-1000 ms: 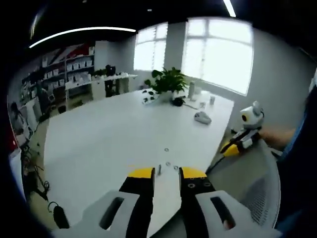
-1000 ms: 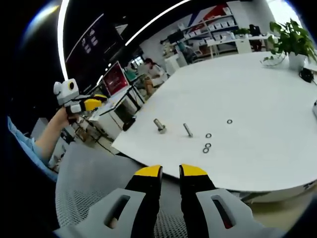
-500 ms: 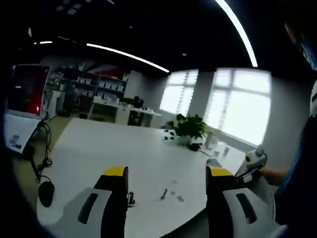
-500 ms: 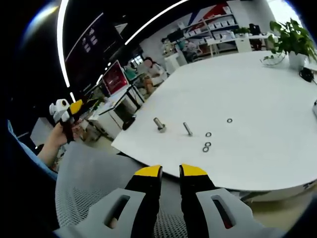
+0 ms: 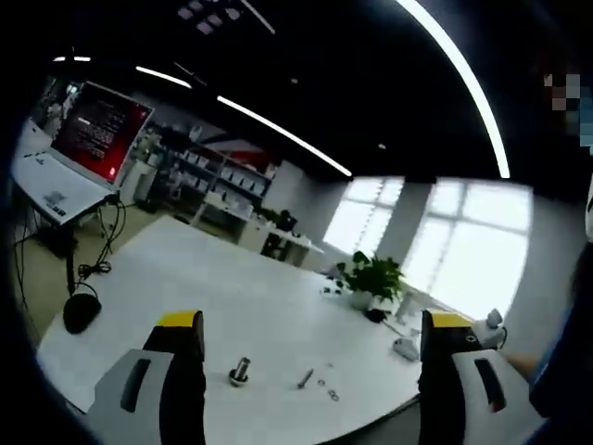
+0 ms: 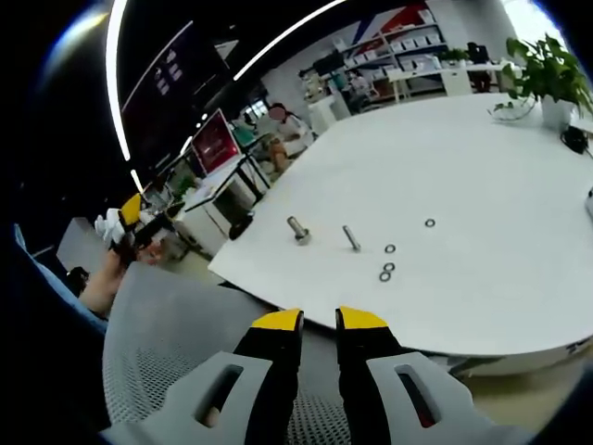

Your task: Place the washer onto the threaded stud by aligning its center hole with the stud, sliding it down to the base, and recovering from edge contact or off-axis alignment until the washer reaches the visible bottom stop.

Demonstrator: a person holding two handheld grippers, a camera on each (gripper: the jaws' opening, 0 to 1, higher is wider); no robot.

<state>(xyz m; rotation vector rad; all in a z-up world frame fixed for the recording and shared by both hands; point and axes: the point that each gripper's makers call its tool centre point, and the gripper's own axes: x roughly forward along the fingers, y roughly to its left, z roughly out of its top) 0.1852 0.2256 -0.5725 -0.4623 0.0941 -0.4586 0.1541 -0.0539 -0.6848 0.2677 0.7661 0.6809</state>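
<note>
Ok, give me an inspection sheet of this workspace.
Surface: white table, mostly bare.
Job's things: threaded stud, second stud with nut, four loose washers beside them; none is on a stud.
Clutter: potted plant, small items at the far end.
Grippers: left tongs wide open, right tongs nearly shut, empty, both short of the table.
Cables: cable hanging off the far desk.
Surroundings: office shelves, windows, red monitor.

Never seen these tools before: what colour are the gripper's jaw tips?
Yellow tips on black, clearest on the right gripper in the right gripper view.
</note>
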